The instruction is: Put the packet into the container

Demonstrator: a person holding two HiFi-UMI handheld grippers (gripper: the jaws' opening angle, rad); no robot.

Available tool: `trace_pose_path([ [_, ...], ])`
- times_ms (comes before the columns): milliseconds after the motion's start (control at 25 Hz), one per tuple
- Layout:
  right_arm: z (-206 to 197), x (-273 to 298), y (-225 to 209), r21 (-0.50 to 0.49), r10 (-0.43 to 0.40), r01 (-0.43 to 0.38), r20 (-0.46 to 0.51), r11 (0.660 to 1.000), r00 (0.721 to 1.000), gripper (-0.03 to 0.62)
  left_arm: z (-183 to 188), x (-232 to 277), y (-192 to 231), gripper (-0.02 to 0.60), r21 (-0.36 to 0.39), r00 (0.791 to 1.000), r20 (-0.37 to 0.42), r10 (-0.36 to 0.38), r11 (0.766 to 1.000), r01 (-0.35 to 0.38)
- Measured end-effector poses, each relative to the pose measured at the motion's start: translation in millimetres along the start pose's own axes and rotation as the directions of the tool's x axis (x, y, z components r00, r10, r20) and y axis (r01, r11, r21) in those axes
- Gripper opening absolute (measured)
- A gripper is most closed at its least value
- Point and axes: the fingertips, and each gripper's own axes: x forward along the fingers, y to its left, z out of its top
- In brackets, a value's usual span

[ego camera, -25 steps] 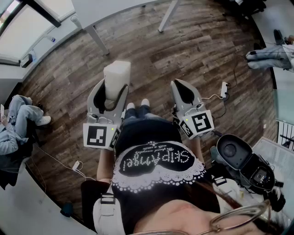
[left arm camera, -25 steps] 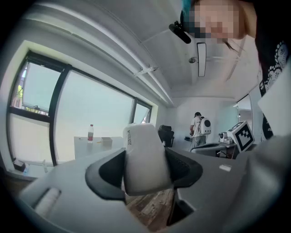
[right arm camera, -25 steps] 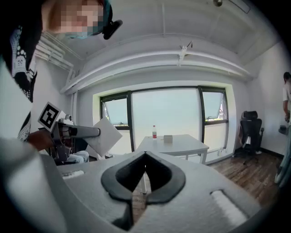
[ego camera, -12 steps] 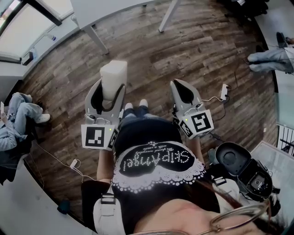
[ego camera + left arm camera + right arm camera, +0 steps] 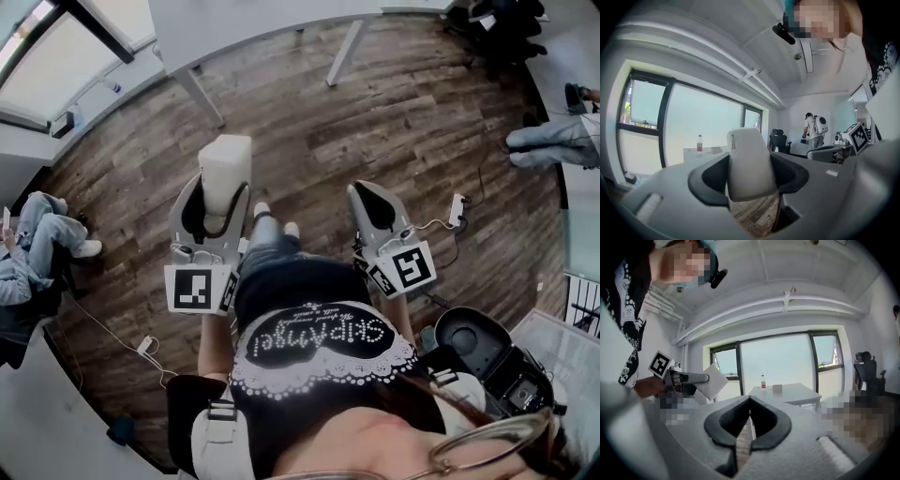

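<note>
A white packet [image 5: 225,164] stands upright between the jaws of my left gripper [image 5: 221,190], which is shut on its lower part. In the left gripper view the packet [image 5: 749,159] fills the gap between the dark pads and sticks out past them. My right gripper [image 5: 367,190] is held level beside it, over the wooden floor, with its jaws shut and nothing between them. In the right gripper view its tips [image 5: 750,400] meet, and the left gripper [image 5: 701,378] with the packet [image 5: 712,383] shows at the left. No container can be told in any view.
A white table [image 5: 262,28] stands ahead, with a bottle [image 5: 763,380] on it. A seated person [image 5: 37,244] is at the left, another person's legs [image 5: 553,141] at the right. A black open case [image 5: 487,342] and a cable [image 5: 145,345] lie on the floor.
Both grippers and the held packet have moved a little forward over the floor, and the white table has come closer. The grip looks the same.
</note>
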Motion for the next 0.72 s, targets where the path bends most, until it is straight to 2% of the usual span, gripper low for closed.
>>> trace_pose_path([
  [160,6.7,9.2,-4.8,0.007,0.001,-0.002,0.029,1.000,1.000,0.000,1.7,11.8,6.1,0.267,-0.006,1.000,0.008,-0.008,1.000,0.009],
  [360,12.2,30.8,-20.4,0.000,-0.023,0.023,0.020,1.000,1.000,0.000,8.7,35.7,20.5,0.267,-0.015,0.999,0.020,-0.028,0.999,0.028],
  [720,47.6,86.0,-24.3,-0.037,-0.043,0.045,0.063,0.998,0.997,0.000,30.2,68.4,63.8,0.267,-0.003,0.997,0.026,-0.072,0.997,0.073],
])
